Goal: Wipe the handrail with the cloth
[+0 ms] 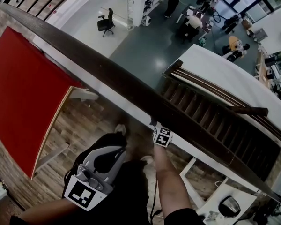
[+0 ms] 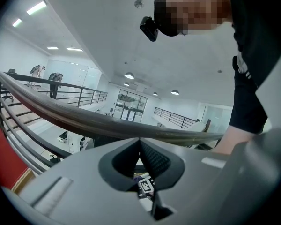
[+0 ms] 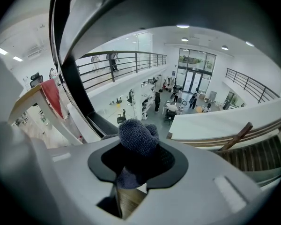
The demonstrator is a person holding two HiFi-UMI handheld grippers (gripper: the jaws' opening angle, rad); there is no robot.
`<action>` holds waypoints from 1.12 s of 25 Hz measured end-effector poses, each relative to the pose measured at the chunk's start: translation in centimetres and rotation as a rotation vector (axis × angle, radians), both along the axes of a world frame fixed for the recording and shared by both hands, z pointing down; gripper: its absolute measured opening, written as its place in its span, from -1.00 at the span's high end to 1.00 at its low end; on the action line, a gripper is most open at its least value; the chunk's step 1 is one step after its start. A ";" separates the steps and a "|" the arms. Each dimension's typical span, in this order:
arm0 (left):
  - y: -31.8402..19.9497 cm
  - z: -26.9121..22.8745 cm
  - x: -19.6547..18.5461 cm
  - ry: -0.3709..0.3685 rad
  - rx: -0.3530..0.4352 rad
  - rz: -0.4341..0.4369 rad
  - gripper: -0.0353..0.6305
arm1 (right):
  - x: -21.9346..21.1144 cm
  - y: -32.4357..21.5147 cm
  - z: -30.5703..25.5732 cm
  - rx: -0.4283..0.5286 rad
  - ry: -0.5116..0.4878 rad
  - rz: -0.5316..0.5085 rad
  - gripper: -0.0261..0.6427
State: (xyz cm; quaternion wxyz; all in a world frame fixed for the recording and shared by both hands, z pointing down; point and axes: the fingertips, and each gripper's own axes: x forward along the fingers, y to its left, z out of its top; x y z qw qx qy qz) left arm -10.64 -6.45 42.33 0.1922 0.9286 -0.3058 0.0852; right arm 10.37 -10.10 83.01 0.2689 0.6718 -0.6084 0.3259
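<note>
The dark wooden handrail point(image 1: 107, 74) runs from the top left to the bottom right of the head view. My right gripper point(image 3: 138, 149) is shut on a bunched grey-blue cloth point(image 3: 138, 137). In the head view its marker cube point(image 1: 162, 136) sits right against the near side of the rail and its jaws are hidden there. The rail point(image 3: 68, 74) shows as a dark band close by in the right gripper view. My left gripper point(image 1: 116, 150) is held low near my body, away from the rail point(image 2: 107, 123), its jaws shut with nothing between them point(image 2: 140, 144).
A red panel point(image 1: 23, 93) leans at the left on the wooden floor point(image 1: 84, 125). Beyond the rail is an open drop to a lower floor with desks and people point(image 1: 192, 18). A wooden staircase point(image 1: 210, 111) descends at the right.
</note>
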 end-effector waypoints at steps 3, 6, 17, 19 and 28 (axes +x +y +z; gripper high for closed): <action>0.3 -0.1 0.4 -0.005 0.001 0.004 0.89 | 0.9 0.5 -0.3 -0.010 0.009 0.009 0.60; 0.7 0.0 0.7 -0.011 -0.003 0.006 0.89 | 1.6 1.3 -0.1 -0.012 0.010 0.020 0.60; 2.9 -0.4 1.7 -0.044 0.004 0.022 0.89 | 4.5 4.1 0.1 -0.018 0.014 0.089 0.59; 3.4 -0.6 2.3 -0.043 0.006 0.036 0.89 | 5.2 4.4 0.0 -0.015 0.016 0.095 0.59; 5.5 -1.1 4.1 -0.042 -0.001 0.087 0.89 | 7.3 6.1 -0.2 -0.019 0.025 0.096 0.59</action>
